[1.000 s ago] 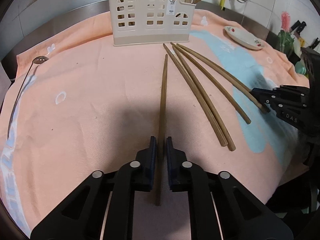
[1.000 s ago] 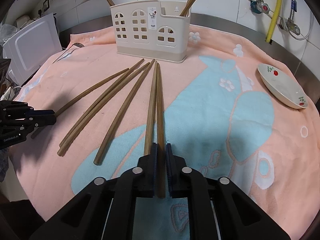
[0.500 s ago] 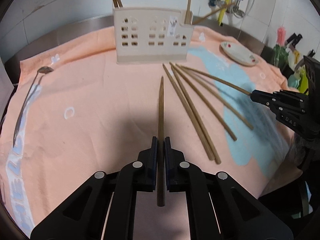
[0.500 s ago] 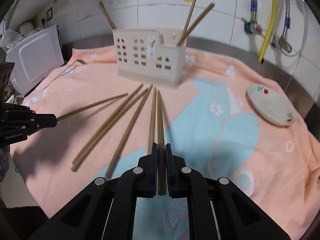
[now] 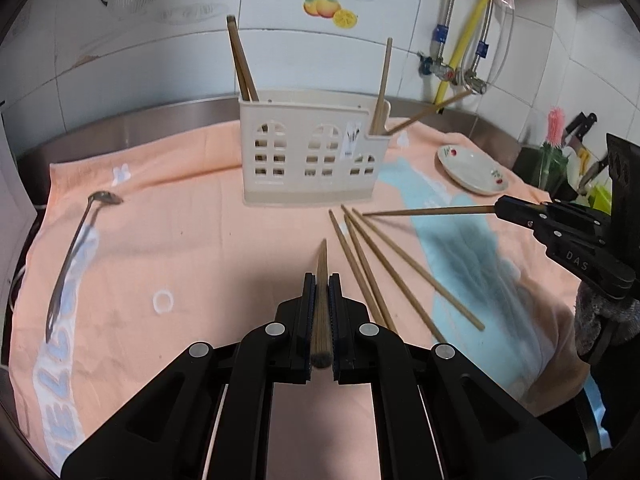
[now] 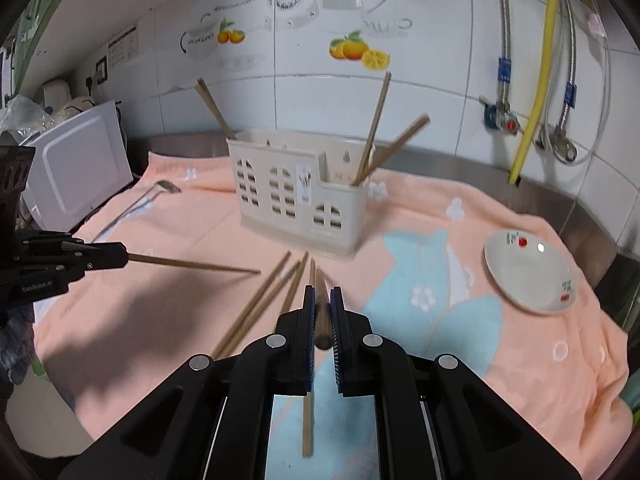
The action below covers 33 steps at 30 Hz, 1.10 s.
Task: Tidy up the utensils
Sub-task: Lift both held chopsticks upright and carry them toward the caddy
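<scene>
My left gripper (image 5: 321,282) is shut on a brown wooden chopstick (image 5: 322,254) and holds it in the air, tip toward the beige utensil holder (image 5: 312,160). Off to the right of it, my right gripper (image 5: 505,208) is shut on another chopstick (image 5: 428,212), also clear of the towel. In the right wrist view that gripper (image 6: 322,295) clamps its chopstick (image 6: 322,330) end-on, and the left gripper (image 6: 120,256) shows at the left with its chopstick (image 6: 192,265). Several loose chopsticks (image 5: 380,268) lie on the towel in front of the holder (image 6: 296,204), which has chopsticks standing at both ends.
A peach and blue towel (image 5: 180,248) covers the counter. A metal ladle (image 5: 76,240) lies at its left side, and a small white dish (image 6: 528,276) sits at the right. A white appliance (image 6: 76,164) stands at the left, with pipes and a tiled wall behind.
Both grippers have risen, each lifting its chopstick off the towel. The views have tilted up, so the holder sits lower in frame and the wall now shows.
</scene>
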Each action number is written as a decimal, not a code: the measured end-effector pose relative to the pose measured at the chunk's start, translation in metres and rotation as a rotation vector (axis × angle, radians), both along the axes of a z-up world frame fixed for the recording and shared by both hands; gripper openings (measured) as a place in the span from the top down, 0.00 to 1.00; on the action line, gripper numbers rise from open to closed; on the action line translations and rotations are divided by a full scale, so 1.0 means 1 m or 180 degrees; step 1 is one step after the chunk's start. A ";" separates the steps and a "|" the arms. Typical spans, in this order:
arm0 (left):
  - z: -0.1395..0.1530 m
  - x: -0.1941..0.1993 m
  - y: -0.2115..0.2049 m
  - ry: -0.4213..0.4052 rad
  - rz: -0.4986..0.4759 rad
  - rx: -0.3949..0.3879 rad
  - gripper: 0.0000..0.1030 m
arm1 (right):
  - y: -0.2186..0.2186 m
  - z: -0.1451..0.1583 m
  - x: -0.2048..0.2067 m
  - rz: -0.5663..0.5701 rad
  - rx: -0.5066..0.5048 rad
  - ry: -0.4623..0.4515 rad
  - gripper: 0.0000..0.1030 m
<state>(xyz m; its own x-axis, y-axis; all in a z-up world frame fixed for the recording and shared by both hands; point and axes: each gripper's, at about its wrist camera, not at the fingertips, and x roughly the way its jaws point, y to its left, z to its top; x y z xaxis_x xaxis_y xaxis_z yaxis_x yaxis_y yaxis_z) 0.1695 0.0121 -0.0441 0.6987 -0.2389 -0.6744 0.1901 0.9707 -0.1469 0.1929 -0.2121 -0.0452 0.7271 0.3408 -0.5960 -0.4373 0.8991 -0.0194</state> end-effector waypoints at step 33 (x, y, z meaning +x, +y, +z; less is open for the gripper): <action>0.132 0.071 0.005 -0.0641 -0.0089 0.0046 0.95 | 0.014 0.148 0.055 0.0122 0.0134 -0.0370 0.93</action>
